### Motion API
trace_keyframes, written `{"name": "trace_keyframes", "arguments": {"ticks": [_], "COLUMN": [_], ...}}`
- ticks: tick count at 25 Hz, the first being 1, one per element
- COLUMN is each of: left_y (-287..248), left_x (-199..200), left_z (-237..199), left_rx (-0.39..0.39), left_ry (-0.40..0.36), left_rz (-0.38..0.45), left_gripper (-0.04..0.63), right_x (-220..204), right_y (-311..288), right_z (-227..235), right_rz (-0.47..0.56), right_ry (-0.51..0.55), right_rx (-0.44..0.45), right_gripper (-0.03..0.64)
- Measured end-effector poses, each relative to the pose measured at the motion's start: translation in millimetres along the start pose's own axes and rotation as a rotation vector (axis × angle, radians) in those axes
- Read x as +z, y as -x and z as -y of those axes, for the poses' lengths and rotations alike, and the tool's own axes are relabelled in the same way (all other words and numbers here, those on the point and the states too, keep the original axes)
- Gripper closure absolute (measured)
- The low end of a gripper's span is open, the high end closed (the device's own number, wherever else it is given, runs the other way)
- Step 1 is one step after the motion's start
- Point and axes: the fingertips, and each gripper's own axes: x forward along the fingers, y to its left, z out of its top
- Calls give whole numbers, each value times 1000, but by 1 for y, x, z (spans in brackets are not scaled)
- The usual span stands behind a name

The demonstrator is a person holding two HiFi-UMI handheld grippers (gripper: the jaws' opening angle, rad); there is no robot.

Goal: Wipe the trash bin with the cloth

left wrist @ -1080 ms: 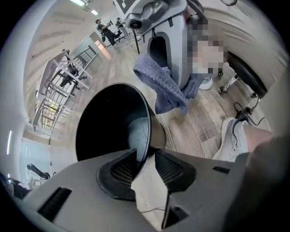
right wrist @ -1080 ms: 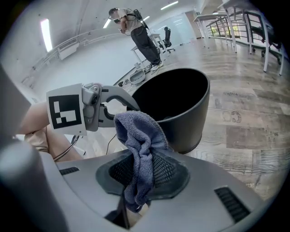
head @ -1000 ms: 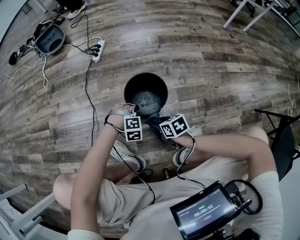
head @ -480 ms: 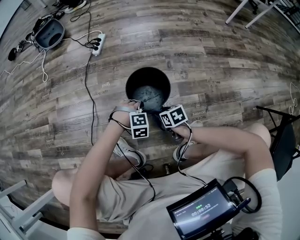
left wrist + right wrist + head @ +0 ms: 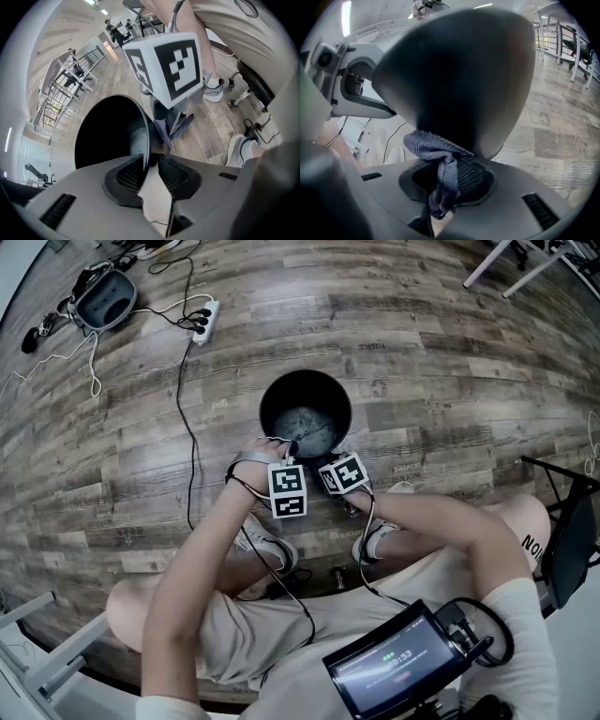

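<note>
The left gripper [image 5: 149,169] was shut on the thin rim of the bin [image 5: 108,131]. One black mesh pad sat inside the rim and one outside. The right gripper [image 5: 449,177] pinched a soft blue knit cloth [image 5: 433,143]. The cloth was bunched in a lump and touched the smooth, curved outside wall of the bin. The bin was black, round and open on top. It stood on a floor [image 5: 450,352] of grey-brown wood planks, just in front of the person's white shoes [image 5: 270,549]. A white power strip [image 5: 202,322] lay well apart.
</note>
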Motion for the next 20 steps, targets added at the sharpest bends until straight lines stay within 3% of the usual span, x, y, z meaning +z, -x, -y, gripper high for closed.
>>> {"name": "trace_keyframes", "arguments": {"ticks": [20], "left_y": [-1], "left_x": [1], "left_z": [-2], "left_rx": [2], "left_ry": [-11], "left_rz": [4], "left_gripper": [488], "right_x": [-49], "right_y": [-93], "right_z": [43], "right_rz": [-83], "right_ry": [89], "right_rx": [-80], "right_gripper": [537]}}
